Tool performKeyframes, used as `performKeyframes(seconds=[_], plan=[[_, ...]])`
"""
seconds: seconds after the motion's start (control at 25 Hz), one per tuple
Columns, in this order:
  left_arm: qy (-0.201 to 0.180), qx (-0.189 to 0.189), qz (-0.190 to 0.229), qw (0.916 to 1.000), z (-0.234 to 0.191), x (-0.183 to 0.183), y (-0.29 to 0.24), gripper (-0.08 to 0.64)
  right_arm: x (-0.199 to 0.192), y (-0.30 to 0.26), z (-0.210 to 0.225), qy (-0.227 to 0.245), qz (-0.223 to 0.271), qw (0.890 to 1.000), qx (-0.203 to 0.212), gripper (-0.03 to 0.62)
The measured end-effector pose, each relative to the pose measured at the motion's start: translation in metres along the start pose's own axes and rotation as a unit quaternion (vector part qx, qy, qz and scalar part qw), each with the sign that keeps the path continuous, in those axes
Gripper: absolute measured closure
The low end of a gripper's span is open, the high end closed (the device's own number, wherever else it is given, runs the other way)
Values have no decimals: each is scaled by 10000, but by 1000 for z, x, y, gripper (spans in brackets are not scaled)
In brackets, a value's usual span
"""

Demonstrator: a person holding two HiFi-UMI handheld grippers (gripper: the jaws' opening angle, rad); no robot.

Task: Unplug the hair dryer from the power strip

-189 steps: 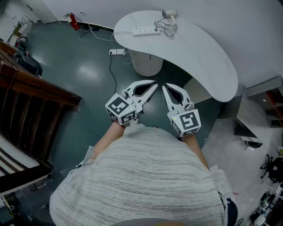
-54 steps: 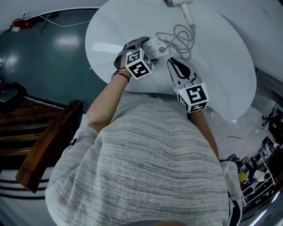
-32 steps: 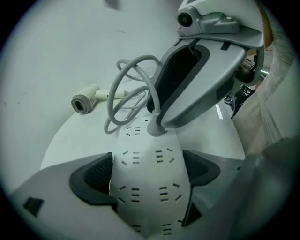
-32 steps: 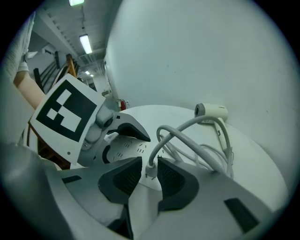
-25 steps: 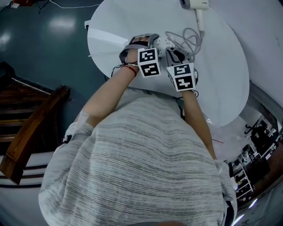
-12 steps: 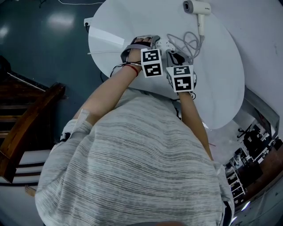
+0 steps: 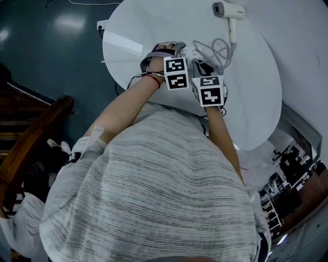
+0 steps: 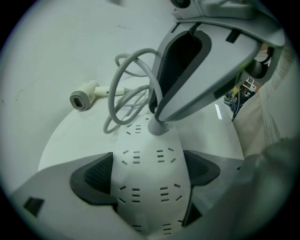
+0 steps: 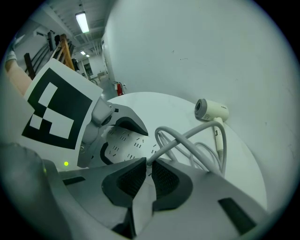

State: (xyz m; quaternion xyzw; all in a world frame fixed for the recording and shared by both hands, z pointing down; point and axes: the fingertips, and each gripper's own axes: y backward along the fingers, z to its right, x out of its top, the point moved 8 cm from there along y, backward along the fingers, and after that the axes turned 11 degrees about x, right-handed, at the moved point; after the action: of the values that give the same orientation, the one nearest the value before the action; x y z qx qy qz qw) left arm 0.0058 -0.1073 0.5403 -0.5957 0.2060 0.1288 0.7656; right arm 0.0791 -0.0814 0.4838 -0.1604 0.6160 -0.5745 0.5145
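The white power strip [image 8: 146, 154] lies on the round white table [image 7: 256, 92] between the dark pads [image 8: 91, 176] of my left gripper [image 8: 146, 171], which is shut on its sides. My right gripper [image 9: 149, 166] is shut on the hair dryer's plug [image 8: 157, 127], which sits in the strip's far end. From the plug the grey cord [image 9: 187, 140] loops back to the white hair dryer [image 9: 211, 110], lying farther out on the table. In the head view both grippers [image 7: 177, 48] [image 7: 201, 62] sit side by side over the strip [image 7: 188, 51], with the dryer [image 7: 228, 10] beyond.
The table's near edge [image 7: 154, 100] is just below my hands. Dark wooden furniture [image 7: 31, 143] stands on the left over the dark floor. A person in white [image 7: 20, 225] shows at the lower left. Cluttered shelves [image 7: 287, 174] are at the right.
Both grippers came from over the floor to the table. The left one settled on the strip, then the right one closed at the plug. A person in white has appeared at lower left.
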Motion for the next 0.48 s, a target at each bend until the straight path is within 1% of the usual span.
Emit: performKeyframes(seconds=[0.16,0.36,0.44,0.48], plan=[[2,-7,-5,10000,1,0,1,101,-1,1,-2,106,-104,9999,-39,540],[0,-22,-19,10000,1,-1,2,101,0,3,-6,84,-230,9997,-3,541],[0,-33,-20,10000,1,0,0,100,1,5,-6,124,-176,9998,-6,541],[-5,-37,-14,10000,1,0,0,100,6,10,-7,179,-42,9998,-32,541]])
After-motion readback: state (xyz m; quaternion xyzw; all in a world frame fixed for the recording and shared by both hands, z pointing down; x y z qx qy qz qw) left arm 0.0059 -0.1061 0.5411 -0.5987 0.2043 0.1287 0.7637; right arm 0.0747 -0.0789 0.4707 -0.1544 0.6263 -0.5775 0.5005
